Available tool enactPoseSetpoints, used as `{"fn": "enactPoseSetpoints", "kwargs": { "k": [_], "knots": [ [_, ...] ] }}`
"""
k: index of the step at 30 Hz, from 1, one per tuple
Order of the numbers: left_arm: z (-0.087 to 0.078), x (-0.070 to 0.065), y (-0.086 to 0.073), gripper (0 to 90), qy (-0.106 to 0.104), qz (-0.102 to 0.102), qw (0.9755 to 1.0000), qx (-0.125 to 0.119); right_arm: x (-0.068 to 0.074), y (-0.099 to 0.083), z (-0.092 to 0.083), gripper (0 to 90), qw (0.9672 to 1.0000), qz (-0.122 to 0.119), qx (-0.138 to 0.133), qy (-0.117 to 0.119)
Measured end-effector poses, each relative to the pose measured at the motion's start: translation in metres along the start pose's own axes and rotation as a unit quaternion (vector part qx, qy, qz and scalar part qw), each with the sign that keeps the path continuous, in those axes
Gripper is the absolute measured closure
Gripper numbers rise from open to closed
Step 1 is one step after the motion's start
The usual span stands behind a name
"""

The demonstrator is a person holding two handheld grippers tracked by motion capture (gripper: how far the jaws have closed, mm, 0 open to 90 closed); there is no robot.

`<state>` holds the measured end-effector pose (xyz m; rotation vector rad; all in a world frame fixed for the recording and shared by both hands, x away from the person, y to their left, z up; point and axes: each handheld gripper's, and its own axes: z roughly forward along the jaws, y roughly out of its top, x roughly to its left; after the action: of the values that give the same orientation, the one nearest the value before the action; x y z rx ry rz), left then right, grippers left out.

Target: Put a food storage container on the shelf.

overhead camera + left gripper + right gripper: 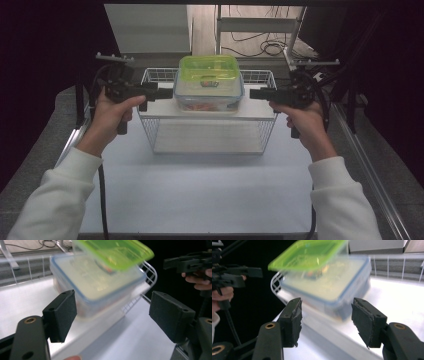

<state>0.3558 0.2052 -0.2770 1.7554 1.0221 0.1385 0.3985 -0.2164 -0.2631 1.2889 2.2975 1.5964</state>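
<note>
Two boxes sit stacked on the wire rack (150, 82): green-lid box (209, 69) on blue-rim box (209, 95). We hold the left gripper (162, 93) and right gripper (255, 93) beside them, jaws apart, gripping nothing.

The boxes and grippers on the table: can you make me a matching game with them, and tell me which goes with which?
Things:
1. green-lidded box
2. blue-rimmed box
3. left gripper
4. wire basket

Places:
A. turned upside down as a stand, its white top under the boxes
B. stacked on top of the other box
C. open, level, just left of the boxes
D. resting on the white top, under the other box

Pairs: 1-B, 2-D, 3-C, 4-A
</note>
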Motion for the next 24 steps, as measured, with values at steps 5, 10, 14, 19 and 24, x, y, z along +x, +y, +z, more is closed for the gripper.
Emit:
{"fn": "enactPoseSetpoints", "kwargs": {
  "k": [5,10,14,19,24],
  "knots": [
    [-0.004,-0.008,-0.040,21.7,0.002,0.016,0.9998,0.011,-0.004,-0.036,-0.007,40.9,0.9999,-0.012,0.010,0.004],
    [-0.004,-0.010,-0.075,21.5,-0.003,0.031,0.9992,0.025,-0.006,-0.071,-0.009,40.8,0.9994,-0.021,0.020,0.020],
    [0.001,-0.008,-0.107,21.5,-0.023,0.021,0.9988,0.039,-0.008,-0.096,-0.004,40.8,0.9989,-0.021,0.035,0.025],
    [0.011,-0.006,-0.143,21.5,-0.033,0.014,0.9976,0.059,-0.014,-0.128,0.006,40.8,0.9980,-0.025,0.057,0.011],
    [0.029,0.000,-0.182,21.5,-0.027,0.018,0.9951,0.094,-0.022,-0.161,0.017,40.6,0.9971,-0.022,0.072,0.012]
  ]
}}
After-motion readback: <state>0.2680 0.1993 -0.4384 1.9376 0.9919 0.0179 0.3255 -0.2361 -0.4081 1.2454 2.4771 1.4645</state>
